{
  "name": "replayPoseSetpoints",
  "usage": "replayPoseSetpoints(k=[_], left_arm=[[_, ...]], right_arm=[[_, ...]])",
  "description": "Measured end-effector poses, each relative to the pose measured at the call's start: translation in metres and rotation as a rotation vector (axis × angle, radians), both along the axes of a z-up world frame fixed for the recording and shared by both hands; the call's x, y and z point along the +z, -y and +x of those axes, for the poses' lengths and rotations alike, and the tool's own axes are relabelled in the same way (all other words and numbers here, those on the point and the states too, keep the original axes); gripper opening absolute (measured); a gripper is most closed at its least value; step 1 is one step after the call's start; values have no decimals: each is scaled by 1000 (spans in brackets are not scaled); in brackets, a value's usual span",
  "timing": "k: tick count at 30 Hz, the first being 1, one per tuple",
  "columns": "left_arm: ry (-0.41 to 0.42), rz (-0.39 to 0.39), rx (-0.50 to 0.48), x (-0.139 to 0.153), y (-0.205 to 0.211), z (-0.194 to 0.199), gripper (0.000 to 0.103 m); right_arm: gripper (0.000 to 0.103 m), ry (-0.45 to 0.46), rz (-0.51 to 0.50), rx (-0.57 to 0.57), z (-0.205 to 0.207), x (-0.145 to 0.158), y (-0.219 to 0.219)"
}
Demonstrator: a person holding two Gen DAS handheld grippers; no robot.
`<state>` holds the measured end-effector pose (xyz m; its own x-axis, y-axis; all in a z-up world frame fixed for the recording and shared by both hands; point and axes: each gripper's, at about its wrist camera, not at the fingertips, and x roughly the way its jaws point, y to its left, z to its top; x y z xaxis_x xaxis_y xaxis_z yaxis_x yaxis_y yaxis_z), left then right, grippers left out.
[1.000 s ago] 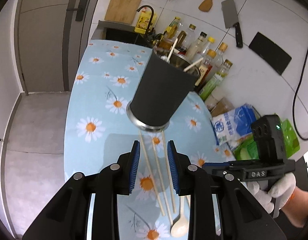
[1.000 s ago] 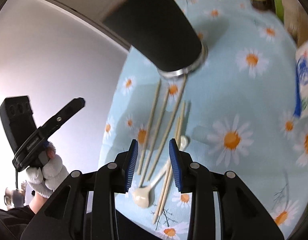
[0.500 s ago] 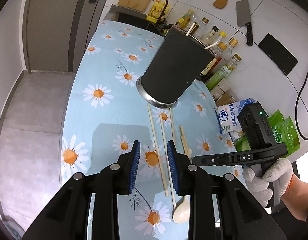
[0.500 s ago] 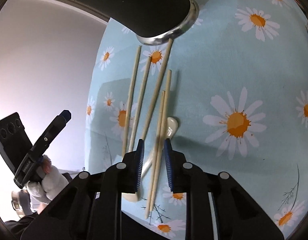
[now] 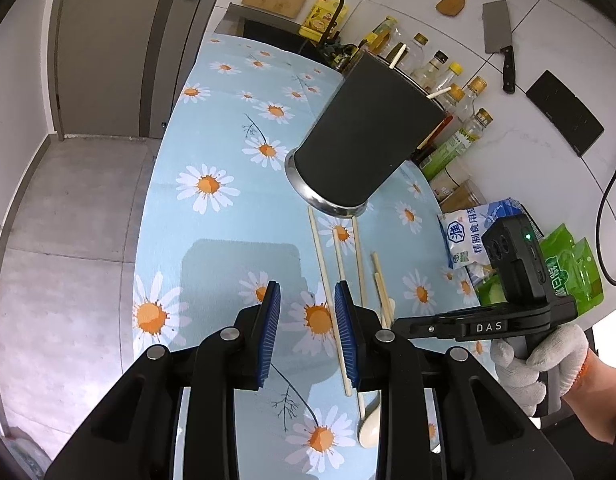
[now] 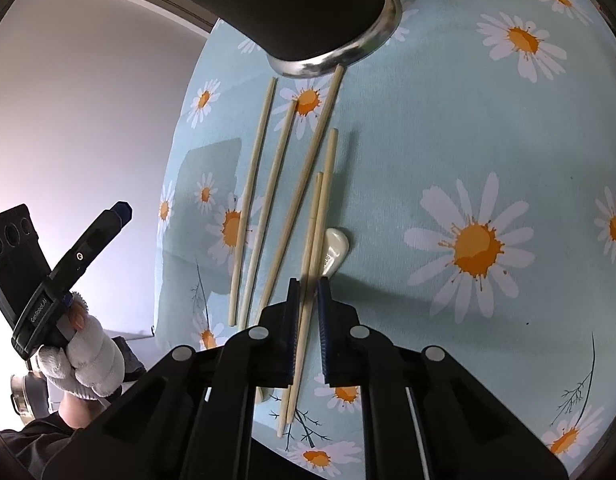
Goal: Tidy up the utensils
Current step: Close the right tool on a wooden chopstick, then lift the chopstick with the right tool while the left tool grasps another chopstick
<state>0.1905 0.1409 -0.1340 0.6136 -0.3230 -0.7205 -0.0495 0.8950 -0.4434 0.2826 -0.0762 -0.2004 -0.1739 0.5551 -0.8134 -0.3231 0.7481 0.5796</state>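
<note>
Right gripper (image 6: 308,286): the jaws have just been closing and now stand a narrow slot apart, with a pair of chopsticks (image 6: 321,200) running lengthwise between the blue pads. Whether the pads already press on the sticks cannot be told from the right wrist view. The pale spoon (image 6: 335,249) lies just right of the pair, its handle passing under them towards the gripper.

Left gripper (image 5: 308,306): the fingers stand apart with nothing between them (only the daisy-print tablecloth (image 5: 212,152) shows in the gap). The pads touch no utensil; one loose chopstick (image 5: 327,288) passes close to the right-hand pad.

Three further chopsticks (image 6: 268,208) lie side by side left of the gripped-at pair, their far ends near the steel base rim of the dark utensil holder (image 5: 367,136). The holder stands upright beyond both grippers, with stick ends showing above its rim.

A gloved hand (image 5: 539,364) carries the right gripper's handle.
</note>
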Motion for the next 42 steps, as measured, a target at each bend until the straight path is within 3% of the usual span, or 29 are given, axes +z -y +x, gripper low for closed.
replayPoseSetpoints(k=[14, 16, 22, 27, 36, 42], left_arm=[[-39, -21, -25, -12, 14, 6, 27], [-46, -26, -26, -14, 17, 6, 27], [-67, -40, -31, -20, 24, 4, 27], [-79, -44, -33, -23, 28, 5, 27], [-76, -39, -46, -19, 40, 1, 27], [-88, -51, -34, -23, 39, -4, 27]], right_arm=[[9, -22, 11, -2, -6, 0, 6], [1, -20, 23, -7, -6, 1, 8], [1, -13, 67, -15, -4, 11, 15], [6, 39, 8, -3, -3, 13, 18], [9, 39, -36, 49, -12, 6, 16], [9, 126, -136, 127, -22, 13, -4]])
